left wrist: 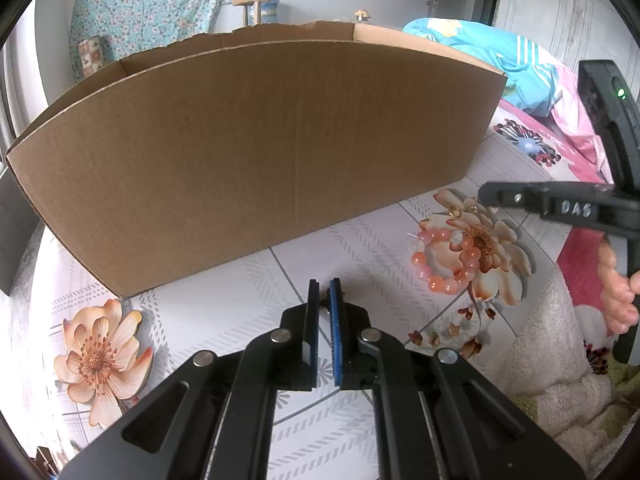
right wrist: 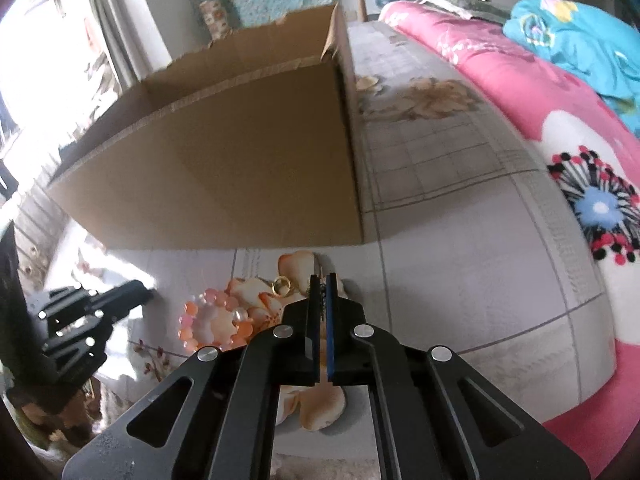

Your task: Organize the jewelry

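Two hand-held grippers over a flowered bed sheet, by a cardboard box.

The left hand-held gripper (left wrist: 324, 286) is pinched nearly shut, holding nothing. The right hand-held gripper (right wrist: 323, 280) is closed at the sheet (right wrist: 460, 260); whether it grips anything I cannot tell. The bead bracelet (left wrist: 450, 258) and a gold ring (right wrist: 281, 285) lie just beside the right gripper, near the box (left wrist: 248, 152).
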`<state>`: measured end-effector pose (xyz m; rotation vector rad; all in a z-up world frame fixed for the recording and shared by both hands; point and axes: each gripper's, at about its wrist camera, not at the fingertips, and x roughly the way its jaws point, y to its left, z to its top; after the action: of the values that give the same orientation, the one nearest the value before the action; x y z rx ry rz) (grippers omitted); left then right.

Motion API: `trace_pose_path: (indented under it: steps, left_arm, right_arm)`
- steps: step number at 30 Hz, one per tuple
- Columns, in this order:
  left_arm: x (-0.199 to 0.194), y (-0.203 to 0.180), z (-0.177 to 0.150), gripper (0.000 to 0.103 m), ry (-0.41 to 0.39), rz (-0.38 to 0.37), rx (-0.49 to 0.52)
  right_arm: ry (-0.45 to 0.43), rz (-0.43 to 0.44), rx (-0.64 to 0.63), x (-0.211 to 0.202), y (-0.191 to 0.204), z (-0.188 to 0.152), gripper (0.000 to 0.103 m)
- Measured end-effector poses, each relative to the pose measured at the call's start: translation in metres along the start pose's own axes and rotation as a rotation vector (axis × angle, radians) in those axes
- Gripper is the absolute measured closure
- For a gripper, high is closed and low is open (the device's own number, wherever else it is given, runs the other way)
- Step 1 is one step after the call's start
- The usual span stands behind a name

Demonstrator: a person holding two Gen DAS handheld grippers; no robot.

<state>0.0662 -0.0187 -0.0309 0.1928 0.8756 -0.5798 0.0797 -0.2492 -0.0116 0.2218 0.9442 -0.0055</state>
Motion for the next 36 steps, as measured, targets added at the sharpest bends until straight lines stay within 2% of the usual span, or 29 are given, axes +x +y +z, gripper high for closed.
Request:
trace_pose_path:
  steps: [5,12,24,26,29,31,36]
  left_arm:
    - [-0.001,0.001,-0.001,0.103,-0.002,0.003,-0.005]
    - [-0.005,-0.001,0.0,0.103,-0.022,0.001,0.014]
    - [-0.037,0.008,0.004,0.103,-0.074,-0.01,-0.012]
    - [-0.036,0.008,0.005,0.103,-0.058,-0.023,-0.014]
    - [-0.028,0.008,0.003,0.1,0.007,-0.072,-0.029]
    - [-0.021,0.005,0.003,0.094,0.04,-0.069,-0.036]
    - [-0.007,0.0,0.006,0.094,0.11,-0.101,-0.095]
  right_arm:
    - [-0.027,0.005,0.018,-0.01,-0.005,0.004,0.103]
    - [-0.047,0.014,0.019,-0.015,0.006,0.004,0.103]
    - [-0.084,0.03,0.013,-0.033,0.011,0.001,0.103]
    - [-0.081,0.041,0.015,-0.032,0.012,0.0,0.103]
    - [-0.073,0.058,0.019,-0.029,0.012,-0.001,0.103]
    - [-0.072,0.064,0.022,-0.028,0.014,-0.002,0.103]
    - [-0.077,0.073,0.034,-0.027,0.011,-0.005,0.103]
